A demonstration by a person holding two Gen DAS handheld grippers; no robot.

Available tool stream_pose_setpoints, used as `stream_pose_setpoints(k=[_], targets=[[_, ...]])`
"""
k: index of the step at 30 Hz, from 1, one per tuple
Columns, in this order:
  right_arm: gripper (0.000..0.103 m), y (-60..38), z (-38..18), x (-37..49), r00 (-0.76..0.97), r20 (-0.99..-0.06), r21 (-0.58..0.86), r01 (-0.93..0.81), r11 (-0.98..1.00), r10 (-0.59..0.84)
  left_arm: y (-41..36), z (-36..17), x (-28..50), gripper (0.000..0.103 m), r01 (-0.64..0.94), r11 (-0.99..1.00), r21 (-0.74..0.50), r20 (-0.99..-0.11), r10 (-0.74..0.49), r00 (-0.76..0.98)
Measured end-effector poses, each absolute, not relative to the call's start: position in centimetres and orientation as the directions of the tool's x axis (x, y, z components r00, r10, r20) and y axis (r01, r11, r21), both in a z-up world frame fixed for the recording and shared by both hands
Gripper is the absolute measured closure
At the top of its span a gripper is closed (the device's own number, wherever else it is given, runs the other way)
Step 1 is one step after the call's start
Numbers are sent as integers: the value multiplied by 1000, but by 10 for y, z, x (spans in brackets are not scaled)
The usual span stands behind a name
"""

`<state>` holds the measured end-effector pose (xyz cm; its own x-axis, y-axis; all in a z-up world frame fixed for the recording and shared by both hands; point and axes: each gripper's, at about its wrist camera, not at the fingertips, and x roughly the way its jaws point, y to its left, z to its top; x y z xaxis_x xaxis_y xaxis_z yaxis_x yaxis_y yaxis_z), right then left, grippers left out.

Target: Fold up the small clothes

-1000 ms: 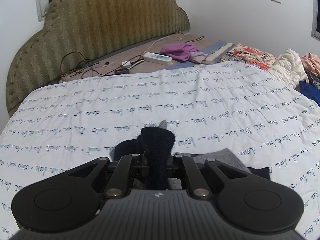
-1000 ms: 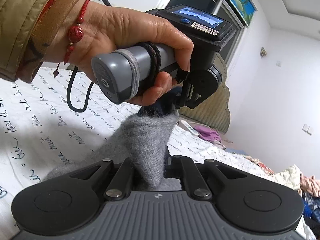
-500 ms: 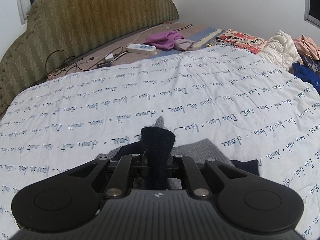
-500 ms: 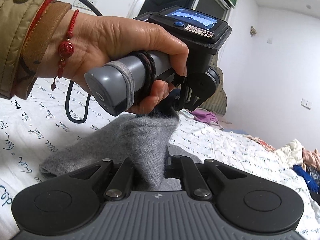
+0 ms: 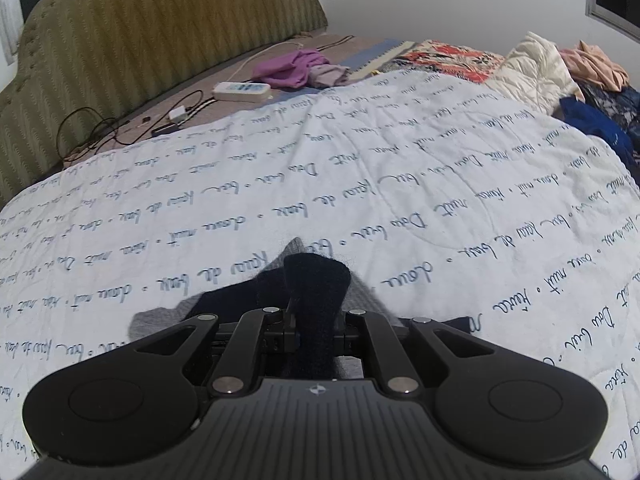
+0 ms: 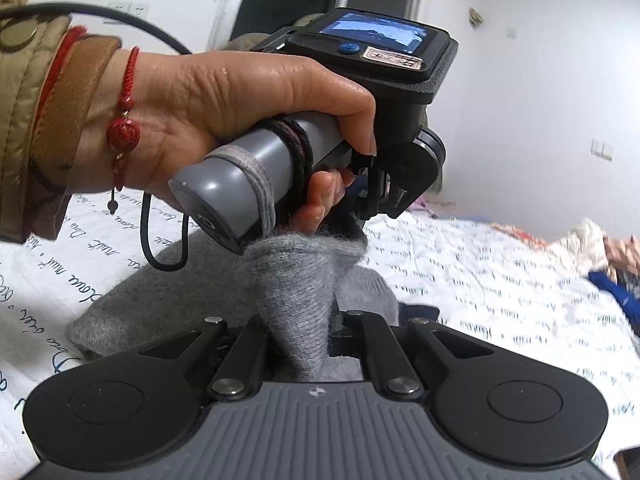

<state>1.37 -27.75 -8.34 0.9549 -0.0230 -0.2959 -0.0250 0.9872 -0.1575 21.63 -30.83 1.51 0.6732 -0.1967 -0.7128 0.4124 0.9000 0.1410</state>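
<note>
Soft grey and dark navy knitted garment lies on the white quilt with blue writing, its edges pinched tight by the left gripper and right gripper.

Soft, even indoor light falls on the white script-printed quilt, casting faint shadows. Fisheye bending curves the edges; the right wrist view's far bedding smears with motion blur.

Fuzzy grey knit garment, matt quilted bedspread
</note>
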Motion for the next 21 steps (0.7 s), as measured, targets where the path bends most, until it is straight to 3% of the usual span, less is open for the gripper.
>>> stream_pose_setpoints(k=[15,21], targets=[[97,-294,-66,18,928,-372,28,8,1000,3,-345,-14,215,90,460,871,173,-753,-184,632],[97,-309,-65,24,904,-420,207,14,978,76,-343,-20,222,72,451,881,145,-769,-186,612]])
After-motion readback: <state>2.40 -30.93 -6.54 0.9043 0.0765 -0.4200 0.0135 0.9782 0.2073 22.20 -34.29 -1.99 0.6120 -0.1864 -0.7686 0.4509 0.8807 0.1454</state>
